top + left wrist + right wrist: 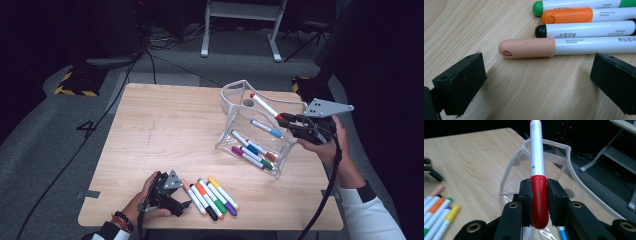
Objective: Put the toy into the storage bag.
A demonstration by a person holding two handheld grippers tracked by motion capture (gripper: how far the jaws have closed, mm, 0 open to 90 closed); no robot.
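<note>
Looks like roughly the halfway mark on packing markers into the clear pouch (280, 157), which sits right of centre in the high view with its mouth open toward the top of the frame.

The right gripper (285, 118) is clamped on the red cap of a red marker (263, 105), and the white barrel pokes out over the pouch opening toward the upper left. In the right gripper view you can see the jaws squeezed on that red cap at lower centre, with the barrel running straight up the frame across the pouch rim. So this one is my guess for the next to go in, but it isn't in yet.

Already inside the pouch: I count about four or five markers (252, 150), blue, green and purple among them. Exact count is hard to call through the plastic.

Still out on the table (165, 125): a row of loose markers (212, 197) at bottom centre of the high view, six as far as I can tell. The left gripper (186, 203) sits at their left end. In the left gripper view its jaws stand wide apart, holding nothing, with the peach marker (529, 47) lying just ahead of them, then black, orange and green above it.

So: one in hand, six-ish to go.
</note>
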